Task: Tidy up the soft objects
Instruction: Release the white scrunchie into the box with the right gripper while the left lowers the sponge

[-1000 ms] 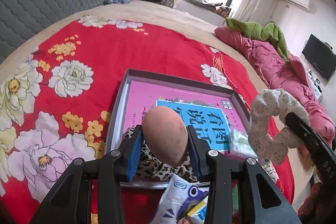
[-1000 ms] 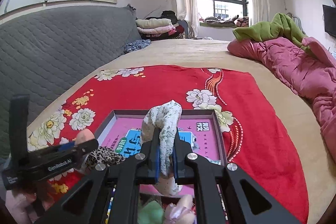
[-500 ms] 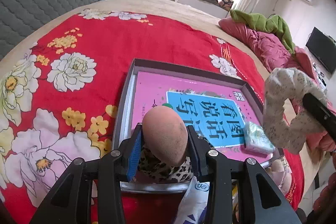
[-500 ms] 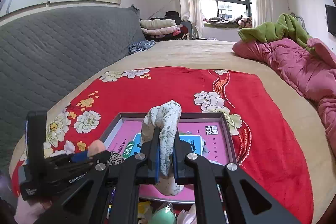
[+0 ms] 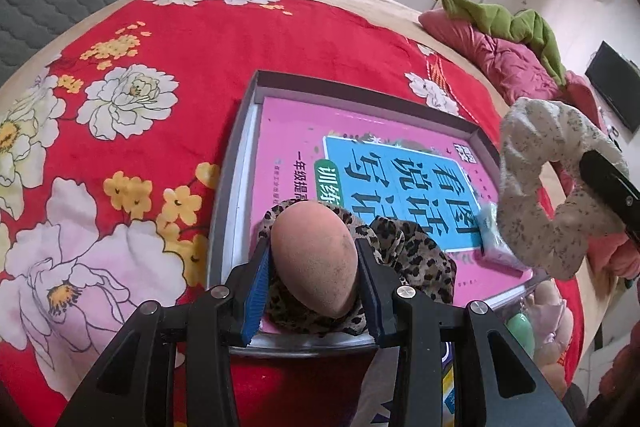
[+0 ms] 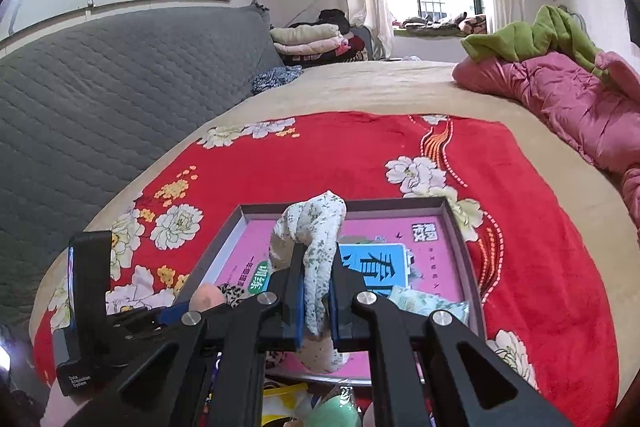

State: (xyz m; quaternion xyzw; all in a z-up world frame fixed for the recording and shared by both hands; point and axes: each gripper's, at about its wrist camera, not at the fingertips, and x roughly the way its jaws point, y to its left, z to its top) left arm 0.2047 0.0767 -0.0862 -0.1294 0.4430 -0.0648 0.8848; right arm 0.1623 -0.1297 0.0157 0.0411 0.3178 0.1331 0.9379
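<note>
My left gripper (image 5: 314, 263) is shut on a peach egg-shaped sponge (image 5: 313, 255), low over the near left corner of a shallow grey box (image 5: 240, 131). A leopard-print scrunchie (image 5: 412, 255) lies in the box right under the sponge. My right gripper (image 6: 316, 291) is shut on a white floral scrunchie (image 6: 314, 239), held above the box's near edge (image 6: 344, 205); that scrunchie (image 5: 536, 195) hangs at the right of the left wrist view. A pink and blue book (image 5: 360, 155) lines the box. A small pale tissue pack (image 6: 424, 303) lies at its near right.
The box rests on a red floral blanket (image 5: 160, 39) spread on a beige bed. Several soft items and packets (image 5: 536, 323) lie just before the box. A pink quilt (image 6: 560, 99) with a green cloth lies at the right, a grey padded headboard (image 6: 100, 99) at the left.
My left gripper has sunk with the sponge toward the leopard scrunchie in the box, which now looks nearer. The right gripper with the floral scrunchie has hardly moved.
</note>
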